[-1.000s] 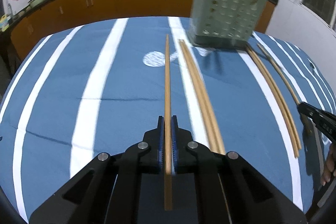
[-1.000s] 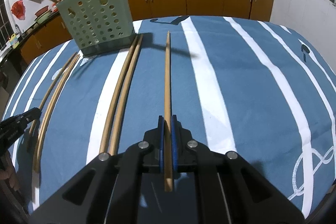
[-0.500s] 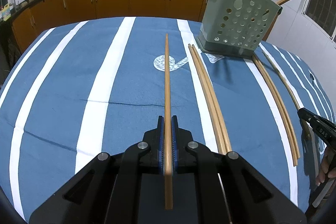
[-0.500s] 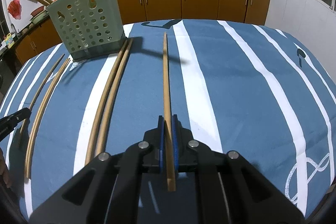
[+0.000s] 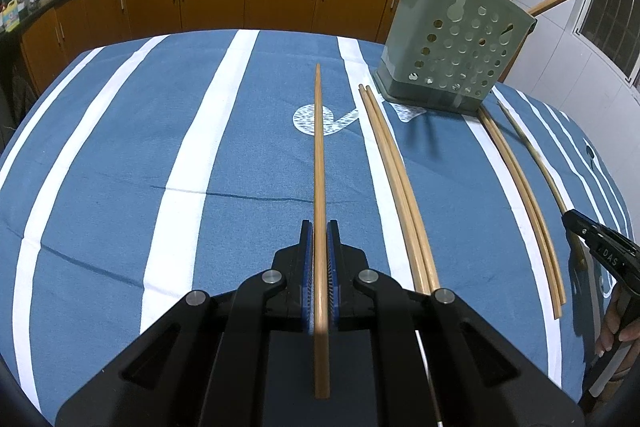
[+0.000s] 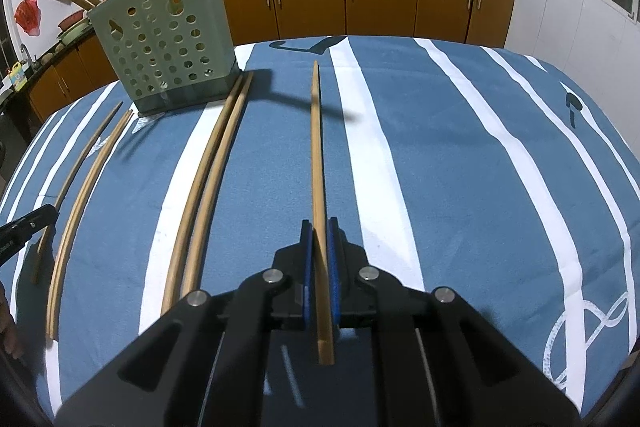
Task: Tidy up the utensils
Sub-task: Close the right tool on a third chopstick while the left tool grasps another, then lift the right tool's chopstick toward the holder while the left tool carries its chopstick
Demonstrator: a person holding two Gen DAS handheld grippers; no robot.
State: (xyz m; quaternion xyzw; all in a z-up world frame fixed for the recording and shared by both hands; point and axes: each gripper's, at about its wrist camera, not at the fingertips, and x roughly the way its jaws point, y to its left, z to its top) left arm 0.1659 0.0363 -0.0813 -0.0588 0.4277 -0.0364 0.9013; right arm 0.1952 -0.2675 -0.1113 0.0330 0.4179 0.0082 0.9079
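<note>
Both grippers grasp one chopstick each: the left gripper [image 5: 319, 227] clamps its chopstick [image 5: 319, 155], the right gripper [image 6: 318, 225] clamps another chopstick [image 6: 317, 147]. Five loose chopsticks [image 5: 394, 179] lie on the striped tablecloth [image 5: 120, 155] near the green holder [image 5: 456, 55] at the far edge. Only the right view shows the cloth's bare right side.

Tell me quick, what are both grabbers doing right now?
Left gripper: closed, holding a chopstick.
Right gripper: closed, holding another chopstick.
</note>
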